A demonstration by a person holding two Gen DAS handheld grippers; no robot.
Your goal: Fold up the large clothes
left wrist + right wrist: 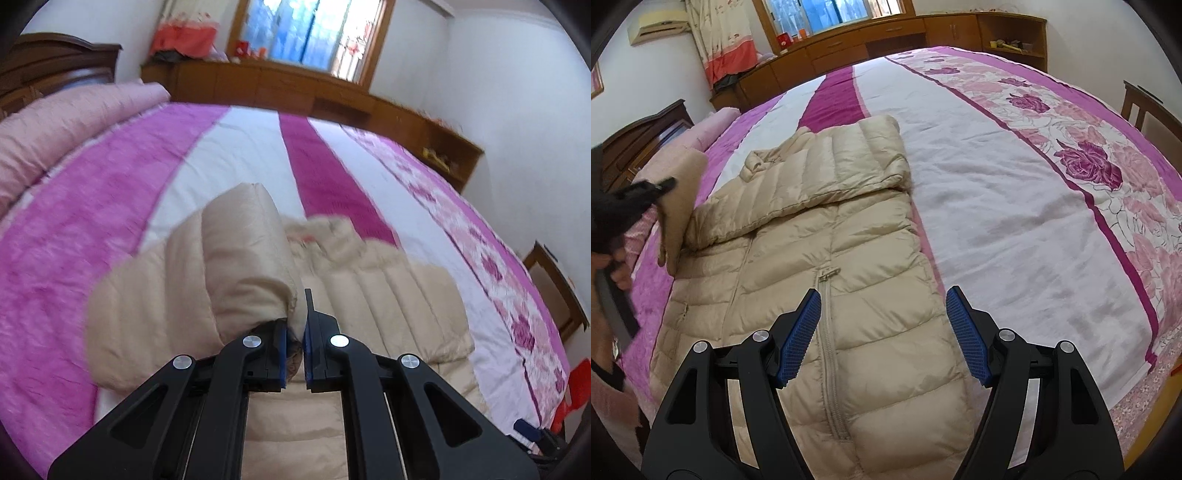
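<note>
My left claw (294, 343) is clamped tight on the cuff of the beige puffer jacket's sleeve (243, 251), which stands lifted in the middle of the left wrist frame, blurred. My right claw (882, 332) has its blue pads (799, 338) spread wide with nothing between them, hanging above the lower front of the jacket (827, 280) near its zipper (827, 354); I see no contact.

The jacket lies front-up on the pink, white and magenta striped bedspread (997, 192), filling the lower left and centre of the right wrist frame. That view shows what the left one hides: the other sleeve (849, 162) is folded across the chest, and at the left edge my hand (617, 266) holds the left claw with the raised sleeve draped from it. The left view alone shows the pinch up close, and a rolled pink quilt (74, 122) in the upper left.
</note>
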